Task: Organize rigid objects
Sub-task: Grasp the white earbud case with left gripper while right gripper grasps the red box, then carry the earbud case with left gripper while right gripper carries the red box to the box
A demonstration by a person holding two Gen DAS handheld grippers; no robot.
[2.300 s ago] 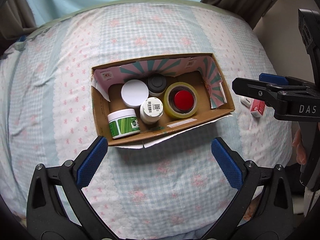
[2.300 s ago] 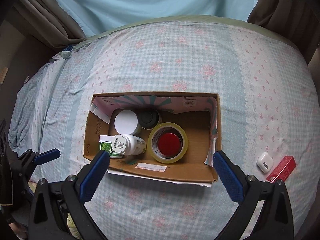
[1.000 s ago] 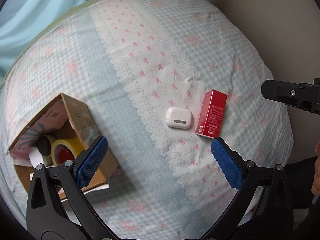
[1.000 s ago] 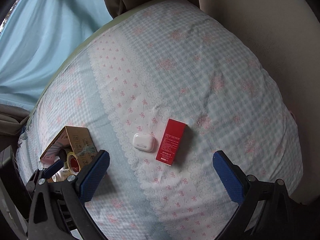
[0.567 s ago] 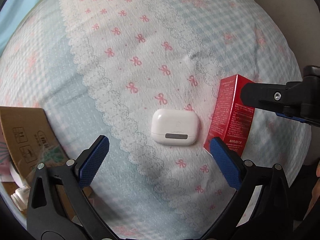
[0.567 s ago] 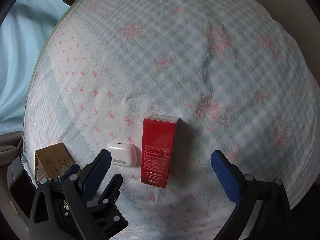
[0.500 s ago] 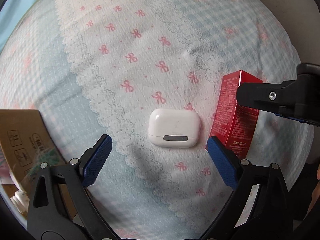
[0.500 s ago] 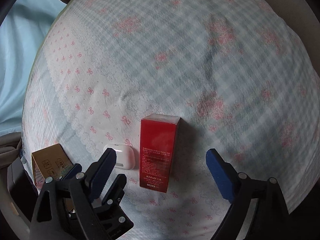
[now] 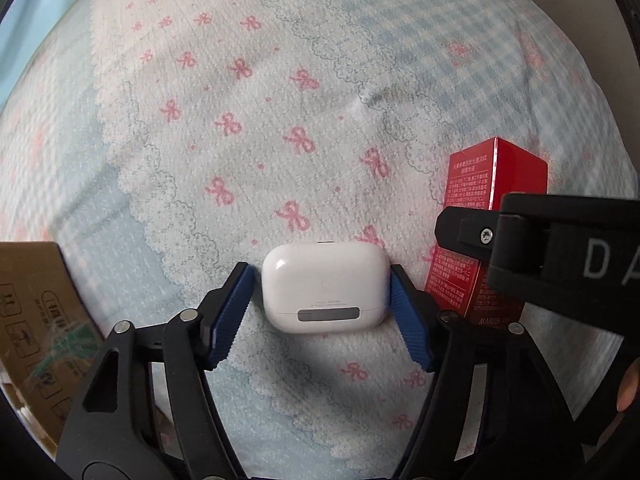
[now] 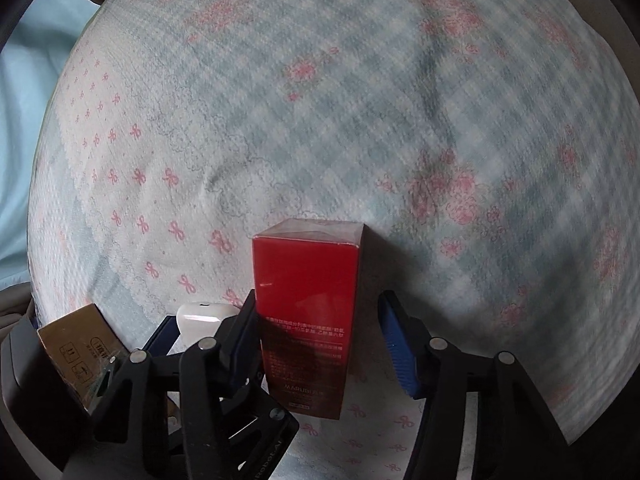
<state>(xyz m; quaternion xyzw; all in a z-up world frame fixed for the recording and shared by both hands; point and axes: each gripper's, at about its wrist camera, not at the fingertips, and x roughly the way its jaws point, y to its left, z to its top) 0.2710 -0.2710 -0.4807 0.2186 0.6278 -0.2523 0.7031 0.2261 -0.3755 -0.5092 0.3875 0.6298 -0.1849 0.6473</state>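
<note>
A white earbud case (image 9: 325, 285) lies on the patterned bedspread. My left gripper (image 9: 322, 300) straddles it, both blue pads touching or nearly touching its ends. A red carton (image 10: 306, 312) lies just right of the case; it also shows in the left wrist view (image 9: 492, 200). My right gripper (image 10: 320, 332) is around the carton: the left pad touches its side and the right pad stands a small gap away. The case's top edge (image 10: 204, 312) shows beside the right gripper's left finger.
The corner of the cardboard box (image 9: 36, 320) sits at the left; it also shows in the right wrist view (image 10: 76, 348). The bedspread (image 9: 280, 120) stretches away ahead. The bed's right edge (image 10: 624, 80) drops off at the far right.
Both grippers have come down and forward onto the two objects. The left jaws have narrowed around the earbud case. The right jaws have narrowed around the red carton.
</note>
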